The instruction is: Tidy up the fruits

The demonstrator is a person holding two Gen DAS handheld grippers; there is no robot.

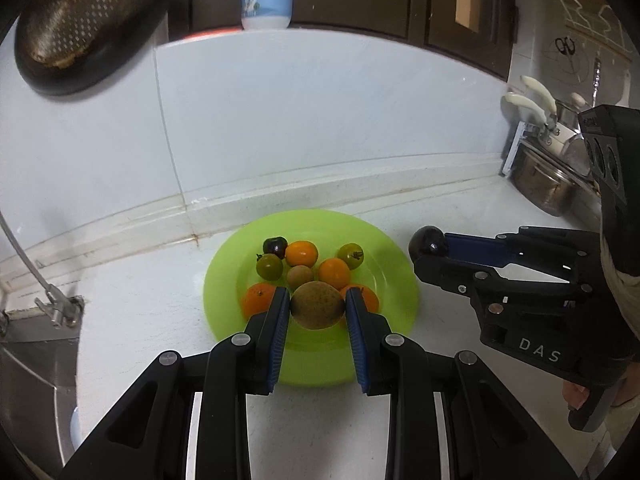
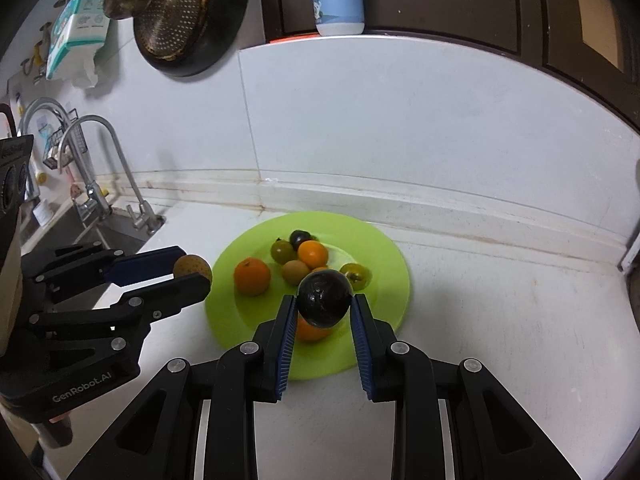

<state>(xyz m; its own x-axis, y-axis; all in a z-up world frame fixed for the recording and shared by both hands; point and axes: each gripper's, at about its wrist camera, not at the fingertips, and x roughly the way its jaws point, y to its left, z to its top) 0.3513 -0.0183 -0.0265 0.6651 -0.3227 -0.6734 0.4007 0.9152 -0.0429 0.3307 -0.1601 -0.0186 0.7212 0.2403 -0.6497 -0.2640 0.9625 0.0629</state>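
left tongs (image 1: 317, 305) gripping brown fruit (image 1: 317, 305), green plate (image 1: 224, 280)

A glossy plastic-looking green plate (image 1: 224, 280) sits on a smooth white counter (image 1: 140, 320) beside shiny metal taps (image 2: 96, 168).

Lime-green plate (image 1: 224, 280); orange citrus (image 1: 302, 253), olive-green tomatoes (image 1: 269, 267), speckled brown fruit (image 1: 317, 306), glossy black fruit (image 2: 325, 299); white tabletop (image 1: 140, 320).

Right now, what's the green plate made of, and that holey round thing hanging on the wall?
The green plate looks like plastic: bright even lime colour with a soft, dull sheen. The holey round thing looks like metal, perhaps brass or worn steel: tiny punched holes and a brownish glint. Its black rim could be plastic or coated metal; I can't tell.
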